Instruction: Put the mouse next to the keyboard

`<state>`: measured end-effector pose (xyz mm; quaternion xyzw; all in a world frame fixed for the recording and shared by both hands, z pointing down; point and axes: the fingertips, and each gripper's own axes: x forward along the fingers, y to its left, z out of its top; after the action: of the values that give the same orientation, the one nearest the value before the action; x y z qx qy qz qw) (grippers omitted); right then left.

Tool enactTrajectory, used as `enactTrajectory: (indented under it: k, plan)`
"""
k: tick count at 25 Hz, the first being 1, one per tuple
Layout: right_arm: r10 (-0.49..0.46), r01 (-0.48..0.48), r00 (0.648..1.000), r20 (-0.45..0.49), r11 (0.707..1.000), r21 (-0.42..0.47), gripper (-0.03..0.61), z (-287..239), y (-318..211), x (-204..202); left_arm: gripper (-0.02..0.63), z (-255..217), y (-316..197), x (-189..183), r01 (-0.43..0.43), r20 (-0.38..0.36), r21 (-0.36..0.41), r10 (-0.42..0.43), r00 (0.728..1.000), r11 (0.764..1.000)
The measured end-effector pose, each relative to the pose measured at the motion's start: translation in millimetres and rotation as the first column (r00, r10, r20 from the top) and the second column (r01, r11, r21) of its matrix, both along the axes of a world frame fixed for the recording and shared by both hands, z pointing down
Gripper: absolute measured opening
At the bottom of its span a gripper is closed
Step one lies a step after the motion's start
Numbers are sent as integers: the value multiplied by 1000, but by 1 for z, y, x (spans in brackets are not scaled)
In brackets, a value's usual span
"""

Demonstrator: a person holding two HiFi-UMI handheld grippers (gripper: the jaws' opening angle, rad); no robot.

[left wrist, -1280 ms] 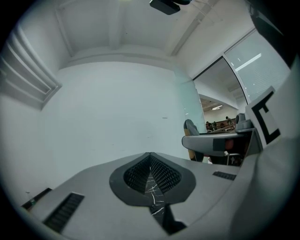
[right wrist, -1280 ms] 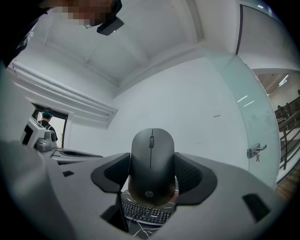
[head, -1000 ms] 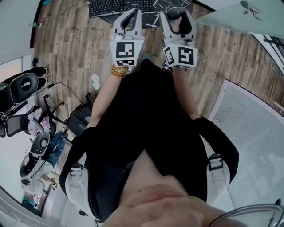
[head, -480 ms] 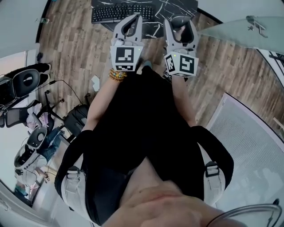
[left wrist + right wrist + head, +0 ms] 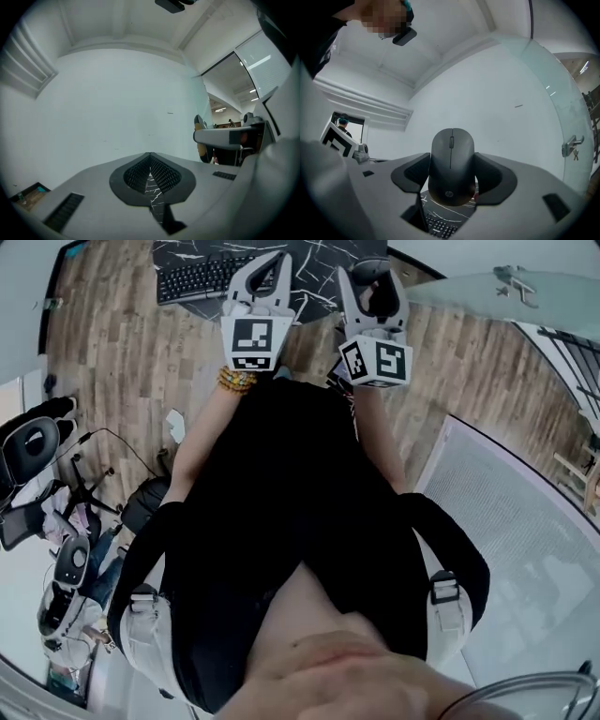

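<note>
My right gripper (image 5: 451, 179) is shut on a dark grey mouse (image 5: 451, 161), which stands nose-up between its black pads. In the head view the right gripper (image 5: 375, 273) holds the mouse (image 5: 380, 292) over the near edge of a black marble-patterned table (image 5: 319, 259). A black keyboard (image 5: 192, 277) lies on the table's left part, and its keys show below the mouse as keyboard (image 5: 440, 227). My left gripper (image 5: 272, 263) hangs just right of the keyboard. The left gripper (image 5: 150, 157) has its pads together, with nothing between them.
Wooden floor (image 5: 122, 352) runs under the table's near side. Office chairs (image 5: 37, 442) and cables crowd the left. A large pale panel (image 5: 525, 540) lies at the right, with a glass door and handle (image 5: 571, 144) beyond it.
Both grippers have moved forward over the table's near edge, and more of the black table shows. The keyboard has slid left in the view. The mouse stays held.
</note>
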<state>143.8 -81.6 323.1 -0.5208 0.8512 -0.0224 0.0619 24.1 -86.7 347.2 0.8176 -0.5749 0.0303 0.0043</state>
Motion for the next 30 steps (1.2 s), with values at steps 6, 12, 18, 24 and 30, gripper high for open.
enactTrajectory:
  k: [6,12,18,24,30]
  plan:
    - [47,-47,998,-32,999,4,287,-15,-50,1,14,-24,-58,6,-53,-57,58,57,997,997]
    - [89,-87,994,-61,995,38,287,-31,-84,-5,14,-29,-96,2,-104,-94,73,111,989,992]
    - [139,-135,987,-80,990,51,287,-33,-102,-12,14,-24,-112,-10,-146,-108,77,154,982,986]
    - [173,-166,975,-137,984,59,287,-28,-110,-22,14,-7,-125,-28,-166,-145,50,172,974,985]
    - [141,-134,975,-173,990,55,287,-20,-124,-39,14,0,-126,-32,-170,-172,65,179,969,983]
